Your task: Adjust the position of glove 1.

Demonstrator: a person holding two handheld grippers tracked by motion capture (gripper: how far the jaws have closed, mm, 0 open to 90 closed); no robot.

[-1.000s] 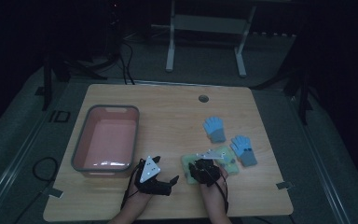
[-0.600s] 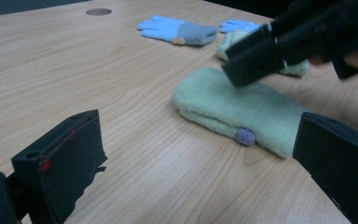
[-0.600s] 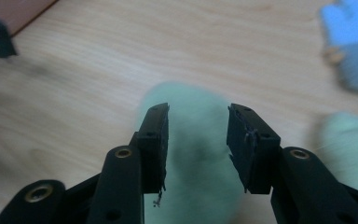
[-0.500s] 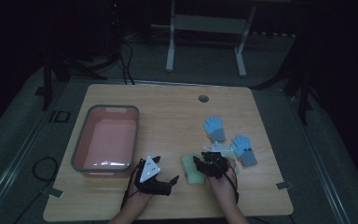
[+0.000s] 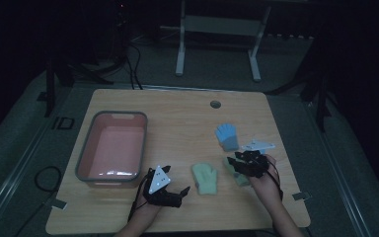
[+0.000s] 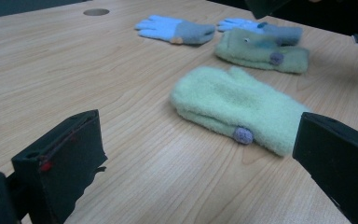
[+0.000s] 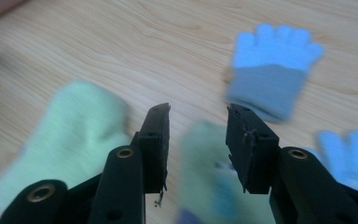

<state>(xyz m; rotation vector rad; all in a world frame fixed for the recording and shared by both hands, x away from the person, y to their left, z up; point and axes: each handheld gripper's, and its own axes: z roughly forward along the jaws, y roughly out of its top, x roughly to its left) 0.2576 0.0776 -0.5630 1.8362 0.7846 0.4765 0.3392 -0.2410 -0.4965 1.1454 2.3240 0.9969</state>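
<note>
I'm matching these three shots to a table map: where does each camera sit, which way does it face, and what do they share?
High view: above the person's side of the table, facing forward and down; both forearms and claws enter from the bottom.
Left gripper view: on the left claw, low over the wood, facing the pale green mitten; its two open jaws show.
Right gripper view: on the right claw, tilted down over the darker green mitten; its jaws stand apart.
Shared: the pale green mitten and a blue glove appear in all three.
</note>
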